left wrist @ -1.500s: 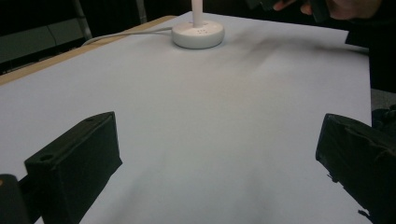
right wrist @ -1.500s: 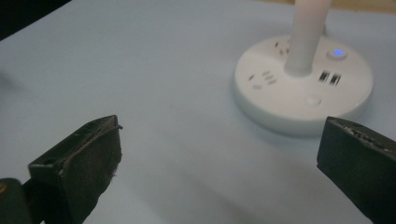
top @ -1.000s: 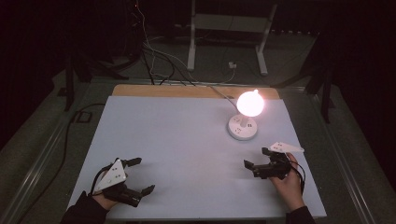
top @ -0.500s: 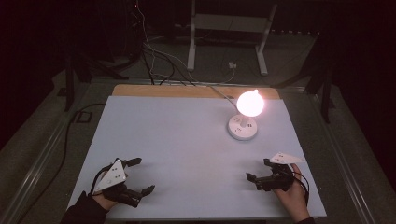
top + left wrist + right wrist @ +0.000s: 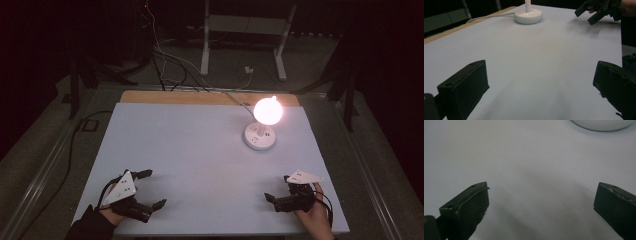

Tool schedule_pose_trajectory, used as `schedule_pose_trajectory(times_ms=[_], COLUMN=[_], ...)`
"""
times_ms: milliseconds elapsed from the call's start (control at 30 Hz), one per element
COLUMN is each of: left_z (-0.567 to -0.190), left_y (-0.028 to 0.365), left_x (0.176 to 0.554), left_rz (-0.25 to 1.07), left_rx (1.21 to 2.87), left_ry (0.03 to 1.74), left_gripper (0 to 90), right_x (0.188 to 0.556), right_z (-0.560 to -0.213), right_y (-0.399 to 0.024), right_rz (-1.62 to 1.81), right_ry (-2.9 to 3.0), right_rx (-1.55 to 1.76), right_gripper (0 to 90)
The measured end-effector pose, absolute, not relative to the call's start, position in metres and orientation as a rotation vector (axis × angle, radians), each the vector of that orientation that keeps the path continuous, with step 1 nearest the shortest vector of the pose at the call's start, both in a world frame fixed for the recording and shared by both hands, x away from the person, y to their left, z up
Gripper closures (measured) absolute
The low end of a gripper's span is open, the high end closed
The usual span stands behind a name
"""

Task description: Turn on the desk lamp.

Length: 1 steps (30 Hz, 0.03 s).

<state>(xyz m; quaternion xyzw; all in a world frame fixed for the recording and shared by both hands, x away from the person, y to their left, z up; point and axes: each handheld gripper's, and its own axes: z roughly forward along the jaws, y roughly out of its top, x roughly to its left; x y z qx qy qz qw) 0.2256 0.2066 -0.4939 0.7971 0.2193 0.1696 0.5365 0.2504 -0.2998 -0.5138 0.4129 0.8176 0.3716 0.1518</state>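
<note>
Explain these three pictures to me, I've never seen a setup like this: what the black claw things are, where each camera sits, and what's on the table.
No robot here: a person holds a hand-operated two-jaw gripper in each hand. The high view looks down from above the person's side of the table. It shows the left gripper at bottom left and the right gripper at bottom right, each with a grey three-cornered plate on top.

The other two pictures come from cameras riding on the grippers, looking along their black jaws. Both pairs of jaws stand wide open and hold nothing.

On the pale table stands a small lit lamp with a round white base and a glowing globe; its cable runs off the far edge. The left gripper view shows that base and, farther off, the other gripper.
</note>
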Motion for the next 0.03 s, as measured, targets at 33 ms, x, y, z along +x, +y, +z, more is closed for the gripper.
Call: schedule_pose_trajectory(times_ms=[33], left_z=[-0.4938], left_y=[0.2066], left_x=[0.2257], left_rz=[0.405], left_rx=[1.898], left_ry=[0.523], left_gripper=[0.3], right_x=[0.2507], right_z=[-0.5141], right_y=[-0.3001], right_rz=[1.066], right_ry=[2.346], right_rx=[1.187], right_gripper=[0.0])
